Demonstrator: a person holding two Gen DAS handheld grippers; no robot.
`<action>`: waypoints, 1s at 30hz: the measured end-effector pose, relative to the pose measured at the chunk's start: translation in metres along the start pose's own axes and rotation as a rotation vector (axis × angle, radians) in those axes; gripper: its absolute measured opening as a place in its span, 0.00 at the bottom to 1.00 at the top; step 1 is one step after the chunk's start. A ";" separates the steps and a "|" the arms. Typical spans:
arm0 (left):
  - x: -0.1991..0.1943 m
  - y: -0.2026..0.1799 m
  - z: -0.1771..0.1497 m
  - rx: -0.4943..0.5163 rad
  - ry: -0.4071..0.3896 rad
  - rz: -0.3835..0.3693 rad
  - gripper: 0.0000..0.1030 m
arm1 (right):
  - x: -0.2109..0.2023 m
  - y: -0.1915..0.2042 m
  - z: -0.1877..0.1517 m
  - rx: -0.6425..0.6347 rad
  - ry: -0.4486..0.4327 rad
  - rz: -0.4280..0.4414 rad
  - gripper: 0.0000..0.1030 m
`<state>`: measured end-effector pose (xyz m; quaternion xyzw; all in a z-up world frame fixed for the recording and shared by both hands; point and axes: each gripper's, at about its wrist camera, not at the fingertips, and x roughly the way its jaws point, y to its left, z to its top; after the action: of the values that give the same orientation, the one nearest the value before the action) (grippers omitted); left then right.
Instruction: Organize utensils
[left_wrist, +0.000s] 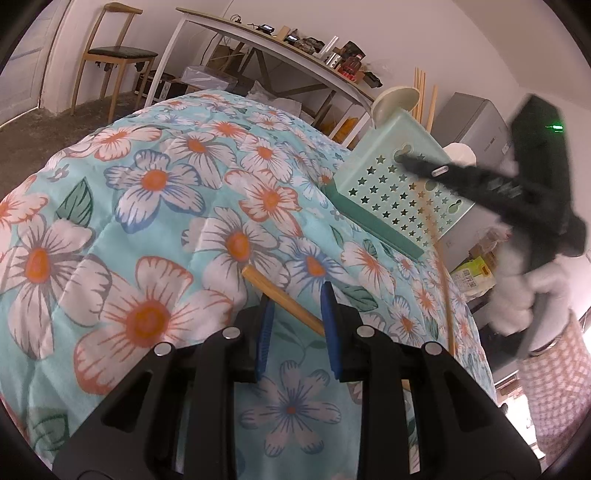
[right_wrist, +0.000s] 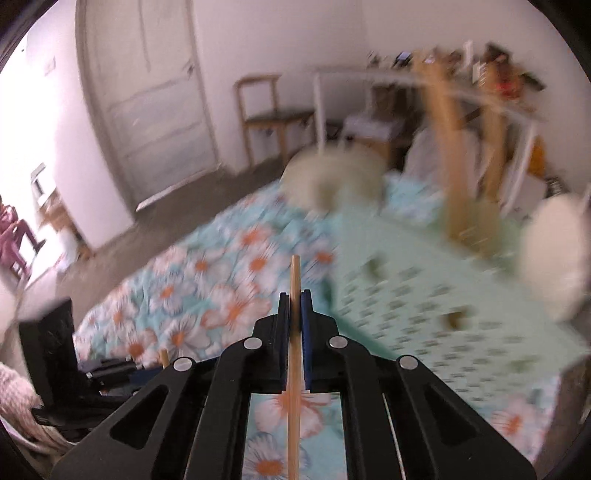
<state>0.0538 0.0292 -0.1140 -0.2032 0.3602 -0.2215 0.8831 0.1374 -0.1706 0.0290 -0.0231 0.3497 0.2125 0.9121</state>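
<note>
My left gripper (left_wrist: 296, 314) hovers low over the floral quilt (left_wrist: 155, 177). Its blue pads are closed on a short wooden chopstick (left_wrist: 284, 301) that lies slantwise between them. To the right on the quilt stands a pale green utensil basket (left_wrist: 388, 192) with star holes, holding upright chopsticks (left_wrist: 421, 92) and cream spoons (left_wrist: 395, 101). My right gripper (right_wrist: 294, 299) is shut on a thin chopstick (right_wrist: 294, 277) that runs straight along its fingers. In the left wrist view it shows blurred in front of the basket, the thin chopstick (left_wrist: 445, 280) hanging down from it.
A person's white fluffy sleeve (left_wrist: 517, 295) and checked garment are at the right. Behind the bed stand a wooden chair (left_wrist: 110, 55), a long cluttered desk (left_wrist: 295, 51) and a grey cabinet (left_wrist: 469, 122). A white door (right_wrist: 147, 92) is at the far left of the right wrist view.
</note>
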 end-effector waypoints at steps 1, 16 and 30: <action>0.000 0.000 0.000 0.001 0.000 0.002 0.25 | -0.009 -0.003 0.002 0.007 -0.026 -0.015 0.06; -0.023 -0.037 0.034 0.047 -0.054 0.048 0.17 | -0.111 -0.022 -0.027 0.142 -0.255 -0.116 0.06; -0.057 -0.104 0.085 0.210 -0.176 0.110 0.09 | -0.151 -0.028 -0.046 0.197 -0.366 -0.109 0.06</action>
<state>0.0539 -0.0084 0.0267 -0.1084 0.2669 -0.1906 0.9385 0.0198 -0.2608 0.0889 0.0863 0.1958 0.1284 0.9684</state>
